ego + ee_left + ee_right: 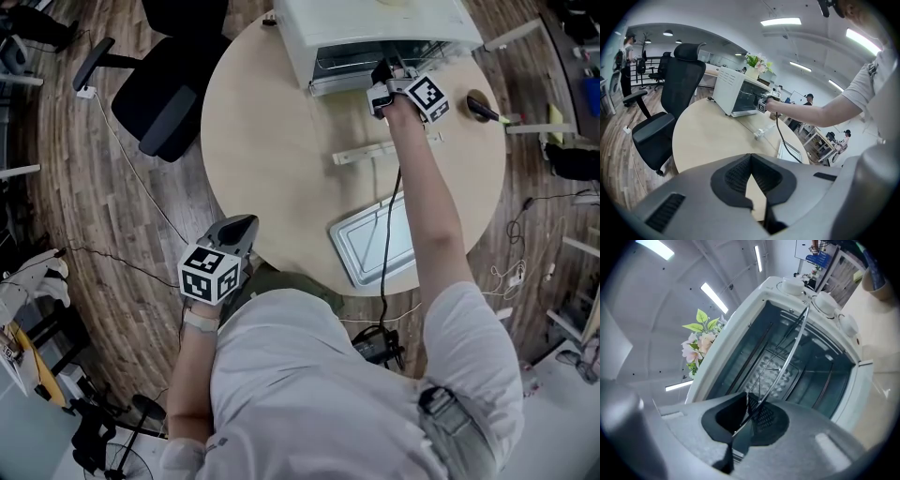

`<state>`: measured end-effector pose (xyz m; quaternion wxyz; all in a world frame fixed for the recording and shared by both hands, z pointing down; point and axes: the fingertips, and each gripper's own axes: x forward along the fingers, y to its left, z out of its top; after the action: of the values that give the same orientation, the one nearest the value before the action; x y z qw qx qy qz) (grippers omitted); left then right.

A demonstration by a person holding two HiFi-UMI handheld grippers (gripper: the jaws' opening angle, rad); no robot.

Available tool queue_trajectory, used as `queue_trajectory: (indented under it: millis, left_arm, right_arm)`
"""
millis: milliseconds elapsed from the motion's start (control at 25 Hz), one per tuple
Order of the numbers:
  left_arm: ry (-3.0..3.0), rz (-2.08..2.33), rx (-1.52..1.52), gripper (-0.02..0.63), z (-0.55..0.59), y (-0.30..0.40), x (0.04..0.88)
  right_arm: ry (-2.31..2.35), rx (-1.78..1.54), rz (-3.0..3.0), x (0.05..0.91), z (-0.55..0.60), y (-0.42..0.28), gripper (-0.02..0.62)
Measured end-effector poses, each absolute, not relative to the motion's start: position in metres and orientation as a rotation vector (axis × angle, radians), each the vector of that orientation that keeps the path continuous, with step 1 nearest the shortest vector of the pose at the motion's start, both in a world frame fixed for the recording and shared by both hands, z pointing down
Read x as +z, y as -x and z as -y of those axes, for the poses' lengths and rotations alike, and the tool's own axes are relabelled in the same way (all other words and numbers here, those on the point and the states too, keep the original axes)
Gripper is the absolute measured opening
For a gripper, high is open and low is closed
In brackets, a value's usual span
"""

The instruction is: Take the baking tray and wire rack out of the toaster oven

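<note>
Person's shirt (pixel 319 394): nearest the head camera; both arms are extended from it over the round table (pixel 272 141).
Left gripper (pixel 750 158): held low at the near table edge, tips closed together with nothing between them; no part in the pull is being played.
Right gripper (pixel 747 399): held level at the mouth of the toaster oven (pixel 375 28), clenched on the front wire of the wire rack (pixel 779 370).
Wire rack: lodged inside the oven cavity, only its front bar reached by the jaws.
Baking tray (pixel 373 246): already out, laid flat on the table near the person, with the gripper's cable (pixel 384 225) draped over it.
Step in hand: judged to be the drawing-out of the rack, the second half of the task.
Direction of pull: best kept straight toward the person and level, so that the rack is slid along its side rails and not wedged.
Grip: should be kept firm; a thin wire may be spun or slipped between the pads once the rack's weight hangs free.
Oven: may be dragged forward; bracing with the idle gripper could be considered.
Set-down: bare table beside the tray seems suited, clear of the pale strip (pixel 375 150) and the cable.
</note>
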<state>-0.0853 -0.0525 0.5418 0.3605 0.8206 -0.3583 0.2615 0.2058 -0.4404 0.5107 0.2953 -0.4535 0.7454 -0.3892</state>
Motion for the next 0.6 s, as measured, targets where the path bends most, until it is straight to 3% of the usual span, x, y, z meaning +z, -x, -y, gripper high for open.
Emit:
queue_trajectory:
  millis: [600]
  left_arm:
    - [-2.14, 0.913, 0.665, 0.0, 0.042, 0.078, 0.539]
  right_arm:
    - [1.173, -1.122, -1.944, 0.517, 0.386, -0.22, 0.014]
